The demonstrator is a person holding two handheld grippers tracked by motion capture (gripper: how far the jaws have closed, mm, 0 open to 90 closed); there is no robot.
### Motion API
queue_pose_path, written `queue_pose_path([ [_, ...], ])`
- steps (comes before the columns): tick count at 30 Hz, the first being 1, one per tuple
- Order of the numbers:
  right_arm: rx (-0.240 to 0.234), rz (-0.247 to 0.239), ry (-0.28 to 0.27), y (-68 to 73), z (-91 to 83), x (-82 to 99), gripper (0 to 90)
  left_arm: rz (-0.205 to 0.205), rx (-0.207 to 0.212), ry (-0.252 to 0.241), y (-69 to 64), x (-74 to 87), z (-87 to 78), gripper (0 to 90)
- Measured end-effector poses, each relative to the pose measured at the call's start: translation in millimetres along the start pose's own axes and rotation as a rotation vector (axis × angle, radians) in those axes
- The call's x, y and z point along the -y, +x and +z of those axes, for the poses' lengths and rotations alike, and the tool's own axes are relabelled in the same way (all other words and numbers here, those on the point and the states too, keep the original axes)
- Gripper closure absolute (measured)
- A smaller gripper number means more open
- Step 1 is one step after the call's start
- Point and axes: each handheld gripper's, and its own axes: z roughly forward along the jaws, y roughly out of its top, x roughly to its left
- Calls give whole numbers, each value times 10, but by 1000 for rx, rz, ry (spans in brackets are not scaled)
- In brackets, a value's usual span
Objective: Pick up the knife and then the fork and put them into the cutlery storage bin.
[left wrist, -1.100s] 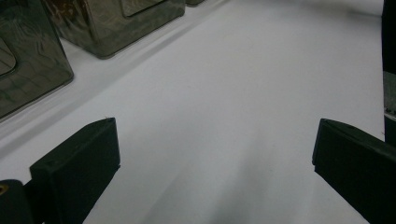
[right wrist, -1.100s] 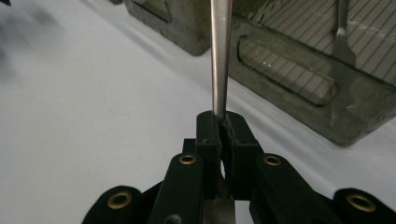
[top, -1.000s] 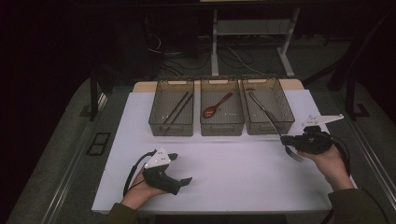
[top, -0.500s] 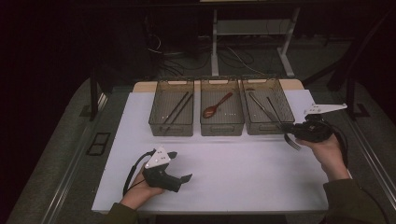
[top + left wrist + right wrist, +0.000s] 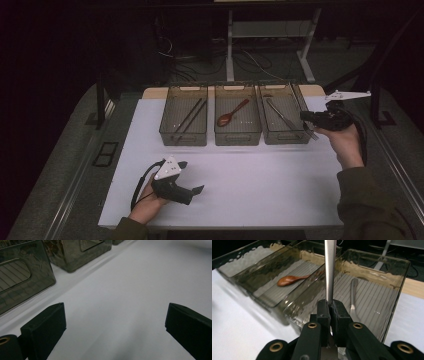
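Three bins (image 5: 238,134): chopsticks (image 5: 189,119), spoon (image 5: 231,114), fork (image 5: 283,116); R gripper (image 5: 329,305) tight on utensil (image 5: 329,267), L gripper (image 5: 113,322) wide, empty.

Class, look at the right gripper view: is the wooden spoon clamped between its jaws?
No: the right gripper clamps a metal utensil handle, while the wooden spoon lies in its bin.

Slim steel utensil (image 5: 329,270) stands upright, pinched over the right-hand bin (image 5: 397,292).
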Motion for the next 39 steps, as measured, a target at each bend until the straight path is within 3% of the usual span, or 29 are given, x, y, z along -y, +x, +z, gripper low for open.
queue_pose_path([
  [10, 48, 9, 12, -123, 266, -170, 844, -2, 4, -2, -5, -4, -1, 23],
  [22, 71, 0, 40, -185, 599, -314, 844, -3, 10, -9, -6, -6, -1, 23],
  [28, 84, -5, 98, -206, 777, -286, 844, -7, 10, -11, 1, -7, -9, 23],
  [33, 108, -38, 176, -208, 897, -225, 844, -8, 12, -13, -6, -7, -4, 23],
  [39, 99, -45, 238, -211, 966, -194, 844, -6, 16, -11, -4, -7, 0, 23],
])
